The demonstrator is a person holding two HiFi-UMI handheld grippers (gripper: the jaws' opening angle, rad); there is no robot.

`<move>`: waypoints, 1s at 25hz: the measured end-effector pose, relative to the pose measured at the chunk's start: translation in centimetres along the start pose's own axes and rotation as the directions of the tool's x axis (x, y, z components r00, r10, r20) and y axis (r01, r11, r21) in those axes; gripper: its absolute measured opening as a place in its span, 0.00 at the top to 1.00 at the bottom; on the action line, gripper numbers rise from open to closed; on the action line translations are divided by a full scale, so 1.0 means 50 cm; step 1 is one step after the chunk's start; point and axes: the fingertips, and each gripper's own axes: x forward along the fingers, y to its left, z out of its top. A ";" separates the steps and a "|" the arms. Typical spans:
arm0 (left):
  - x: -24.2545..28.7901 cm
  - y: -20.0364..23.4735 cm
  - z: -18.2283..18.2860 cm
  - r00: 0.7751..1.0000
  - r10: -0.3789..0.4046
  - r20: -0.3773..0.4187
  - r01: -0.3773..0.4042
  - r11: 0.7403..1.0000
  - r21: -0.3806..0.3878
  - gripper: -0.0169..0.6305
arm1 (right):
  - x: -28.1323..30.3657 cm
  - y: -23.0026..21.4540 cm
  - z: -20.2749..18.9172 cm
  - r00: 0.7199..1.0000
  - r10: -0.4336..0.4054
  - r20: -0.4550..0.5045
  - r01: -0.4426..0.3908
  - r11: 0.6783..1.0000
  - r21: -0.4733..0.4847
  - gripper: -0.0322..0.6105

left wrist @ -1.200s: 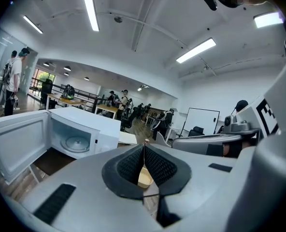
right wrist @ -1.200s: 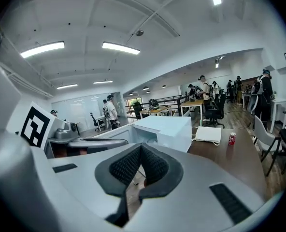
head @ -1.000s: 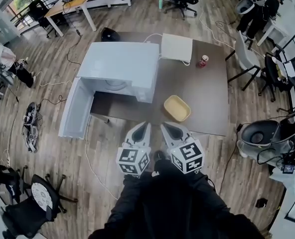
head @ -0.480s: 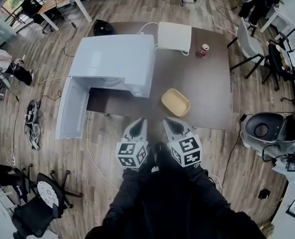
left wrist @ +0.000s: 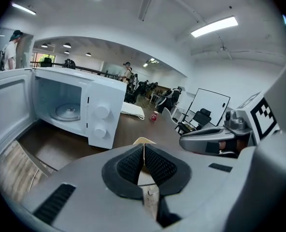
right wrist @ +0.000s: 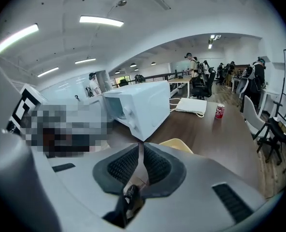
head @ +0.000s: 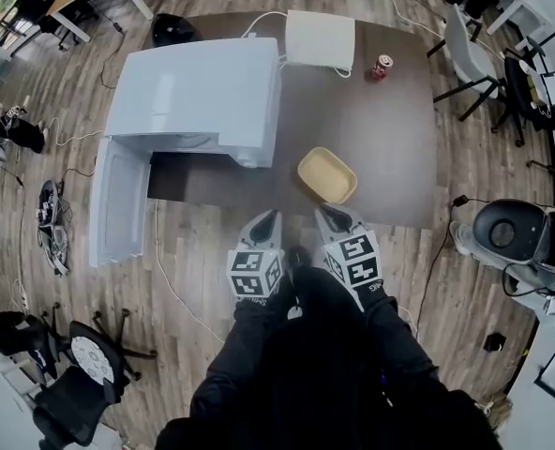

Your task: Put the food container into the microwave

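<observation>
At the near edge of the dark table (head: 390,139), just ahead of both grippers, the food container (head: 327,175) sits upright and empty: a shallow pale-yellow tray with rounded corners. It is well apart from the microwave (head: 198,97), whose door (head: 118,200) stands wide open. Judgement: thin plastic, light, a little flexible, smooth-walled; likely to skid if nudged, so pinch the near rim wall, or one rim per gripper, and carry it level. Left gripper (head: 266,221) and right gripper (head: 332,217) are both short of the table, jaws pressed together, nothing between them. Hard to read: each gripper view shows only a sliver of container above its own closed jaws. Wall thickness unconfirmed. Only the left gripper view shows the cavity, and in it the turntable (left wrist: 68,111).
</observation>
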 end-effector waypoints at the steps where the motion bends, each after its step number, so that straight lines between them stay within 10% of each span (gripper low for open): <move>1: 0.011 0.005 -0.010 1.000 0.000 -0.013 0.000 1.000 -0.006 0.92 | 0.016 -0.008 -0.016 1.000 0.003 -0.022 -0.003 1.000 -0.006 0.88; 25: 0.114 0.120 -0.133 0.986 0.039 -0.164 -0.051 0.996 -0.074 0.92 | 0.225 -0.134 -0.237 0.924 -0.061 -0.376 -0.026 0.975 -0.220 0.84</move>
